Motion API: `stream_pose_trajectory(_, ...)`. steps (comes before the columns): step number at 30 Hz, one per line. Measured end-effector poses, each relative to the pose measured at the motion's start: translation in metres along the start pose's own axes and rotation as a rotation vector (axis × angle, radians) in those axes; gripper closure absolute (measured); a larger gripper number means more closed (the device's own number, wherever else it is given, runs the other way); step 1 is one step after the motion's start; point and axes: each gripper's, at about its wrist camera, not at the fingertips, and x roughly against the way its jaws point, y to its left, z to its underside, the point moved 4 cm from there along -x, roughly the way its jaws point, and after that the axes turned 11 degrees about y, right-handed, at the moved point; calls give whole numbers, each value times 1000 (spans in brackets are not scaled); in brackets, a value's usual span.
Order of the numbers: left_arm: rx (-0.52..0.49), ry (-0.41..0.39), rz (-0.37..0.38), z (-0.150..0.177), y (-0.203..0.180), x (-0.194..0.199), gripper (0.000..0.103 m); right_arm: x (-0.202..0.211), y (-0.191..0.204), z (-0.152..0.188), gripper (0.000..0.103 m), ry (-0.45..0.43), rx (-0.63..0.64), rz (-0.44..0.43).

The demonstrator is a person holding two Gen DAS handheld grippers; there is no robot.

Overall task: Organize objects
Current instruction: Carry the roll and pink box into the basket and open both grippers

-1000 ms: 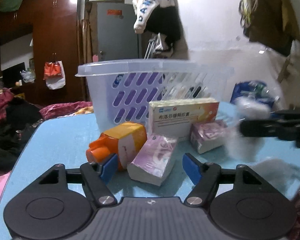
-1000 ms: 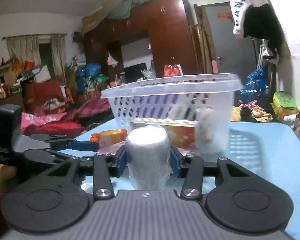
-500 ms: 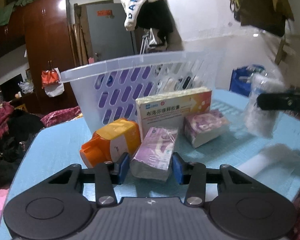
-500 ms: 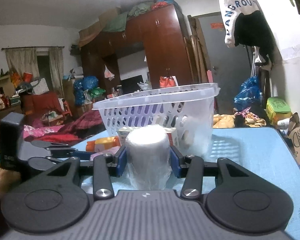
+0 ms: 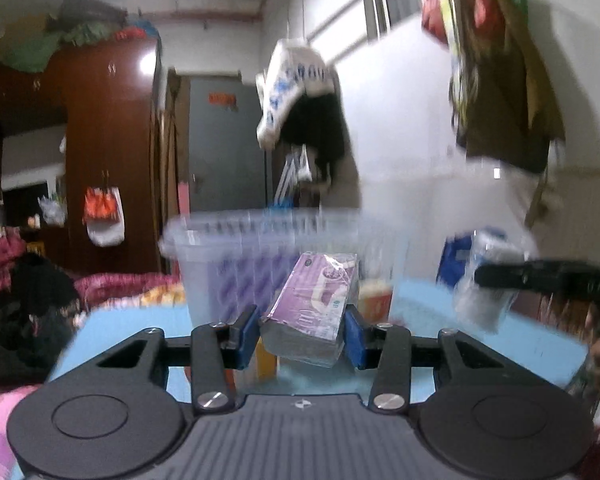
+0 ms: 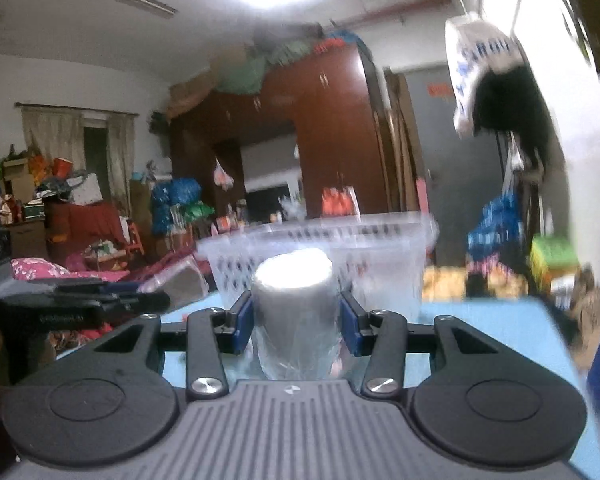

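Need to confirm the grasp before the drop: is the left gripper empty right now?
No, the left gripper is shut on a purple tissue pack, pinched between its blue pads.

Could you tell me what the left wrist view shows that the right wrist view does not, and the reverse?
Only the left wrist view shows the purple tissue pack clearly, clamped in the left gripper, and an orange item on the table behind it. Only the right wrist view shows the curtained window and the end face of the white wrapped roll clamped in the right gripper. Both show the clear plastic basket on the blue table, the brown wardrobe and each other's gripper from the side.
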Motion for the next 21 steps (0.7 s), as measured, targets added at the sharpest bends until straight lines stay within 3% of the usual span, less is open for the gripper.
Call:
stream_pose_trajectory(5, -13, -71, -11, -52, 5, 14, 55, -1, 11, -49, 55, -64, 97, 57)
stream_pose_trajectory(9, -19, -34, 0, -100, 5, -12, 55, -34, 6, -91, 55, -18, 125, 132)
stream_pose_trajectory(12, -56, 101, -18, -123, 2, -57, 55, -78, -12, -110, 55, 105, 63, 113)
stream_pose_trajectory(14, -84, 197, -30, -130, 5, -87, 55, -106, -19, -116, 55, 177, 67, 146)
stream_pose_trajectory(21, -113, 429, -41, -126, 33, -152, 55, -166, -31, -107, 55, 354, 96, 242)
